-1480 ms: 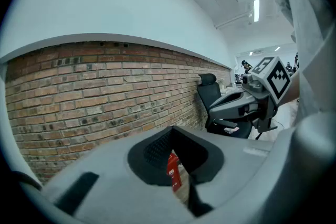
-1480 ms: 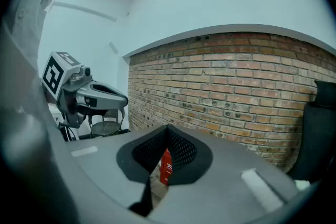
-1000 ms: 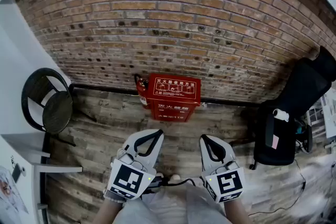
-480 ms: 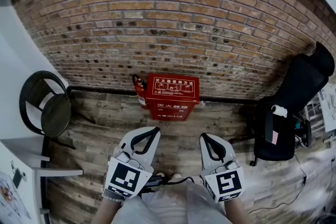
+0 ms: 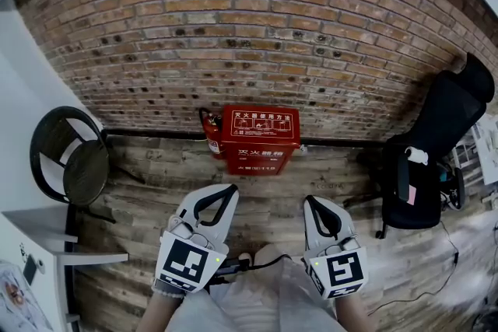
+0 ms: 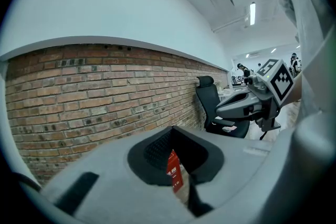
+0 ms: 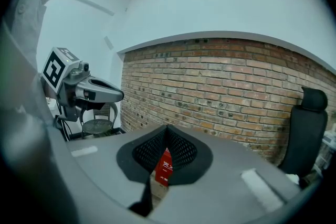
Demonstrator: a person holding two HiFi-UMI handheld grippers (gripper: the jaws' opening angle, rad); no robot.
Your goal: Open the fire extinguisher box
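The red fire extinguisher box [image 5: 261, 138] stands on the wooden floor against the brick wall, lid down, white print on top and front. A red extinguisher [image 5: 210, 133] stands at its left side. Both grippers hover side by side well short of the box, pointing at it. My left gripper [image 5: 230, 190] is shut with nothing in it, and so is my right gripper [image 5: 313, 203]. A sliver of the box [image 6: 174, 174] shows through the closed left gripper [image 6: 172, 129] in the left gripper view. The right gripper view also frames the box [image 7: 165, 169] under the right gripper [image 7: 167, 128].
A black round chair [image 5: 68, 155] stands at the left by a white cabinet [image 5: 35, 233]. A black office chair [image 5: 436, 140] stands at the right, with a cable [image 5: 420, 288] on the floor near it. The brick wall [image 5: 257, 35] backs the box.
My left gripper has edged slightly toward the box. The right gripper has hardly moved. Both remain shut and empty.
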